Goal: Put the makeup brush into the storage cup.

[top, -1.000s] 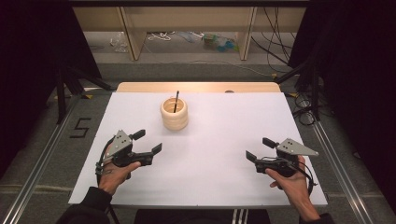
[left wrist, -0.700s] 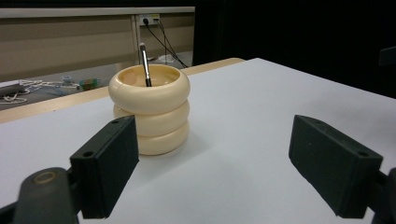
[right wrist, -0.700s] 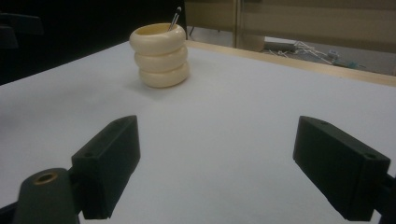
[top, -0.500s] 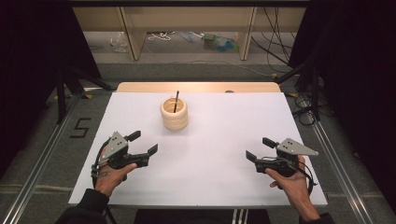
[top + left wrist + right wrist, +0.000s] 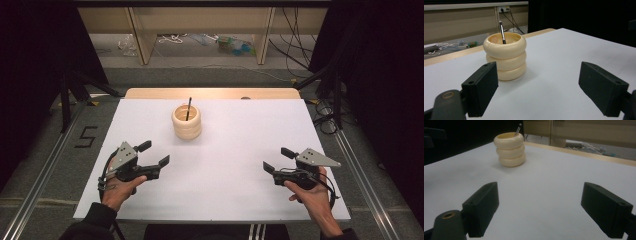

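White tabletop [image 5: 225, 170] carries a cream ribbed holder [image 5: 187, 122] with a thin black stick [image 5: 188, 108]. Left gripper [image 5: 153, 154] and right gripper [image 5: 277, 159] gape wide, empty, the holder ahead of both.

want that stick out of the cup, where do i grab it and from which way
Grip the stick on the bare upper end that pokes above the cup rim, coming down from above. The rest sits inside the cup, and it leans, so tilt to match. The left gripper is nearer.

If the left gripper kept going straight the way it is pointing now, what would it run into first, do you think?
Probably the cream ringed holder with the thin black stick in it. It sits just left of the left gripper's centre line, so the left jaw would likely touch first; only bare table lies between.
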